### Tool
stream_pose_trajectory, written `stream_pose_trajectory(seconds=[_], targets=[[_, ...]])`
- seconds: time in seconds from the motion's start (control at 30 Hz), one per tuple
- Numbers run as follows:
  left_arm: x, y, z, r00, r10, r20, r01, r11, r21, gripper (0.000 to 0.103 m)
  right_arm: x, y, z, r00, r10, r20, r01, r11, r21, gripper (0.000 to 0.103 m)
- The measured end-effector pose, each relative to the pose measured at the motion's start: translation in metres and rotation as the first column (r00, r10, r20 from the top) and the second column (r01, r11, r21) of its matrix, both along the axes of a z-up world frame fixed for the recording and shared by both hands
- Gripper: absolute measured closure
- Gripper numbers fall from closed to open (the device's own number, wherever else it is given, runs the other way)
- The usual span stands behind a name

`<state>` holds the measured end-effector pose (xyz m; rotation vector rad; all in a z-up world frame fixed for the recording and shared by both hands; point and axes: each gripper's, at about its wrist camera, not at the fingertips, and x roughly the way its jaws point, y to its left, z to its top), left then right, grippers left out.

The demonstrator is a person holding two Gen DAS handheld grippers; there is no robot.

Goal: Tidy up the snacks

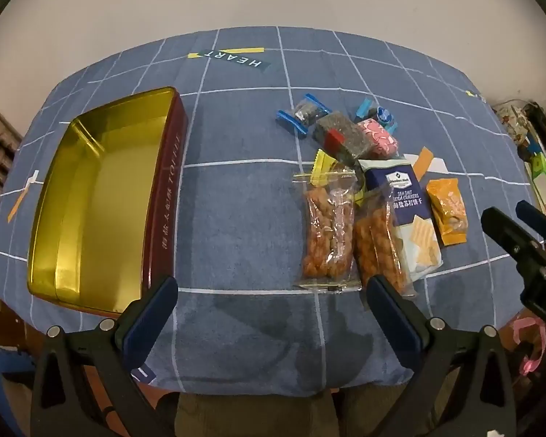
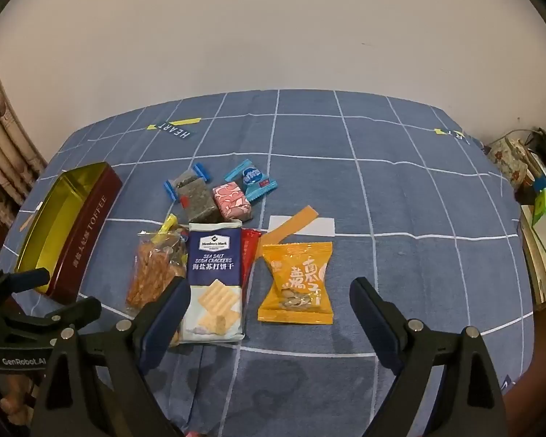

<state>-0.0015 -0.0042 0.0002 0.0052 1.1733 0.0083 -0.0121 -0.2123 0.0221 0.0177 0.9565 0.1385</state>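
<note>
Dim warm indoor light, soft shadows near bottom edge, strong fisheye bending, dark vignetted corners.

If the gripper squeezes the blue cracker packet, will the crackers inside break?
Probably, if squeezed hard. The blue cracker packet is a thin soft wrapper picturing flat square crackers, so they likely snap under pressure. It looks puffy and light, so it should lift easily. Its glossy surface may slip between the pads, and it overlaps the clear snack bag, which might shift too.

My left gripper (image 1: 271,296) and right gripper (image 2: 269,300) look alike: black plastic arms with triangular cut-outs, silver round screws, dark blue fingers (image 1: 147,324). White "GenRobot.AI" lettering marks one body.
</note>
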Motion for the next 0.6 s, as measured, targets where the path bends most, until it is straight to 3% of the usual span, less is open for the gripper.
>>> stream_pose_trajectory(seconds=[0.07,0.33,0.6], targets=[[0.0,0.004,-0.004,1.0,-0.004,-0.013,0.004,0.999,-0.032,0.0,0.001,0.0,0.0,1.0,0.002,0.001,-0.002,1.0,-0.004,0.012],[0.004,0.002,-0.012,0.999,0.005,-0.05,-0.007,1.0,-0.021,0.002,0.003,-0.003,-0.008,1.0,-0.001,0.001,0.001,1.0,0.006,0.012],[0.003,0.001,-0.014,0.999,-0.011,-0.036,0.011,1.0,0.001,0.003,0.005,0.001,-0.009,1.0,-0.005,-0.004,0.005,1.0,-0.008,0.012]])
